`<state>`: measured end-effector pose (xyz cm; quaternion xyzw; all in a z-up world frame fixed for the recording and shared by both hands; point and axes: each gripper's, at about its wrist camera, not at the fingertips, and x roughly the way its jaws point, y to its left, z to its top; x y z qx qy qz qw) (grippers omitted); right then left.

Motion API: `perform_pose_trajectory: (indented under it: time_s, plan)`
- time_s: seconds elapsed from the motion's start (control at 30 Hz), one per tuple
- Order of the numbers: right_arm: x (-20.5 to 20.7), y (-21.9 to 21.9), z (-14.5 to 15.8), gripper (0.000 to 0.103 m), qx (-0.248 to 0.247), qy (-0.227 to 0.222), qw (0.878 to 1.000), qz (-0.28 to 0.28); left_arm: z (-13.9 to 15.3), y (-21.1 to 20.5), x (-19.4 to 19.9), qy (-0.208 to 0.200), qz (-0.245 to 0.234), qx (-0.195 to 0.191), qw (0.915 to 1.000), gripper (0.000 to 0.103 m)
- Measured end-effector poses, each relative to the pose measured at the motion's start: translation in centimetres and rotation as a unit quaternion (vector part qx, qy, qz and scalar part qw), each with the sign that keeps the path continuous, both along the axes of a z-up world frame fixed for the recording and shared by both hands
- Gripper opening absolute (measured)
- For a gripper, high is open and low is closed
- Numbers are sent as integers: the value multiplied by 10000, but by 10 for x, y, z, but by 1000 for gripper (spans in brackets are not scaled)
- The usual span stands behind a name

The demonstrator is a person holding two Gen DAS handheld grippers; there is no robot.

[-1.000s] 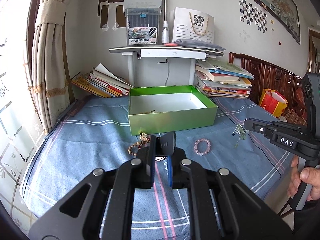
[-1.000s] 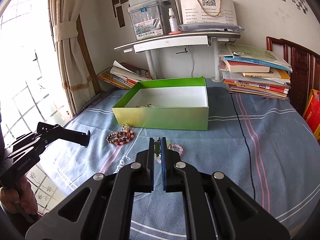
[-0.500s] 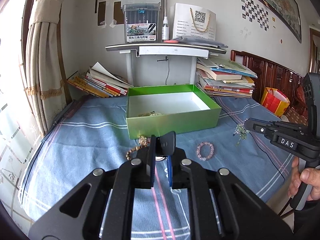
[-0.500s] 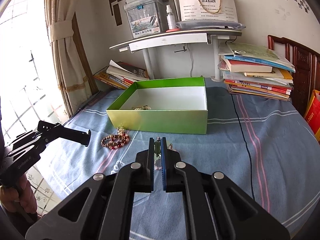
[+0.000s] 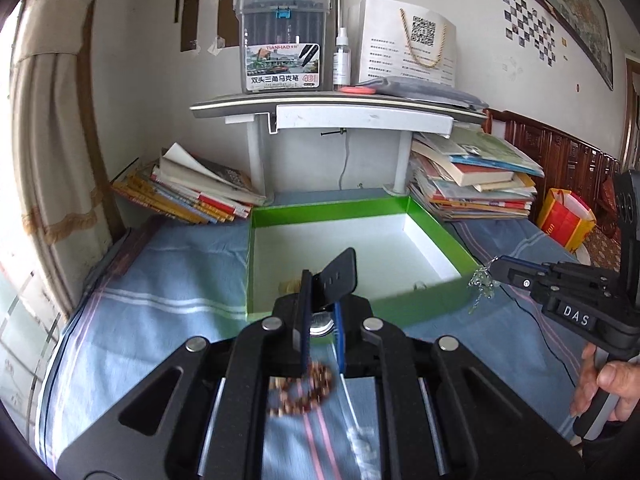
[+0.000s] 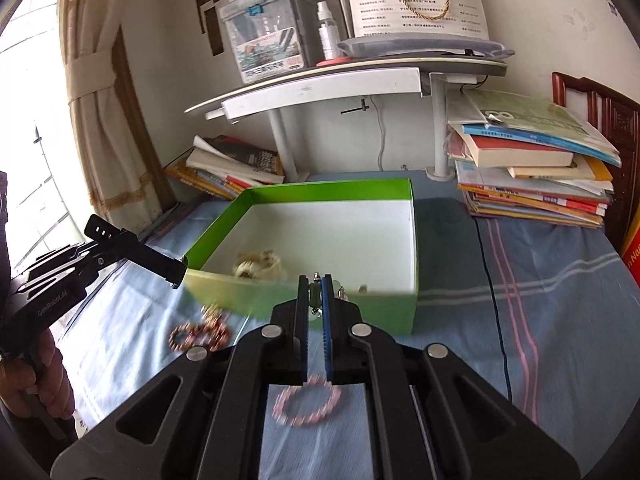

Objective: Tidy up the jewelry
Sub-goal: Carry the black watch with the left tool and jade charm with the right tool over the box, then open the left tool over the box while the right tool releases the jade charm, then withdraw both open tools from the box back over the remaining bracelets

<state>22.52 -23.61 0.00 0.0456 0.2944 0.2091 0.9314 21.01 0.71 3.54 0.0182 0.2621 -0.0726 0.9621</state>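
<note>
A green box (image 5: 436, 224) with a white inside stands on the blue cloth; it also shows in the right wrist view (image 6: 332, 192). Pale beaded jewelry (image 6: 258, 266) lies inside it. My left gripper (image 5: 320, 300) is shut on a black watch (image 5: 340, 276) just before the box's near wall. My right gripper (image 6: 315, 300) is shut on a green beaded chain (image 5: 482, 284) near the box's right corner. A brown bead bracelet (image 5: 308, 388) lies on the cloth under my left gripper. A pink bead bracelet (image 6: 308, 404) lies under my right gripper.
A white desk riser (image 5: 340, 112) holding a marker case (image 5: 280, 40) stands behind the box. Book stacks lie at its left (image 5: 188, 192) and right (image 5: 472, 176). A curtain (image 5: 52, 120) hangs at the left. A black cable (image 6: 496, 308) crosses the cloth.
Both grippers have moved forward to the green box with their loads. The brown and pink bracelets now lie beneath the fingers instead of ahead of them.
</note>
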Motion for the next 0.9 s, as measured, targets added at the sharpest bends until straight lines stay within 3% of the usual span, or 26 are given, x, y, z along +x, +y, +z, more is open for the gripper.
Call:
perform_pose_trajectory:
  time_s: [0.17,0.37,0.4,0.47,0.5,0.53,0.57,0.7,0.9]
  plan:
    - [52,1,-2,6,88,68,9999,-70,2,-1,58,-16,98,104,9999,10]
    - [89,-3,-12,6,215,56,9995,-213,-22,7,119,261,294,236,9989,11]
    - [90,-5,-14,11,234,27,9994,-237,-25,8,122,234,333,230,9989,17]
    - [92,-8,-20,41,248,53,9992,-304,-30,10,121,66,450,267,9986,49]
    - [90,-11,-20,63,298,23,9988,-390,-30,10,117,-160,595,360,9975,86]
    - [86,-15,-19,65,396,-62,9981,-463,-26,10,110,-397,715,421,9958,98]
    - [84,-18,-16,65,481,-116,9977,-467,-20,9,101,-707,789,473,9932,98]
    - [65,-30,6,65,778,-358,9947,-570,8,6,67,-1291,880,575,9860,98]
    - [21,-27,24,69,551,-470,9964,-433,28,7,-4,-1633,876,584,9809,99]
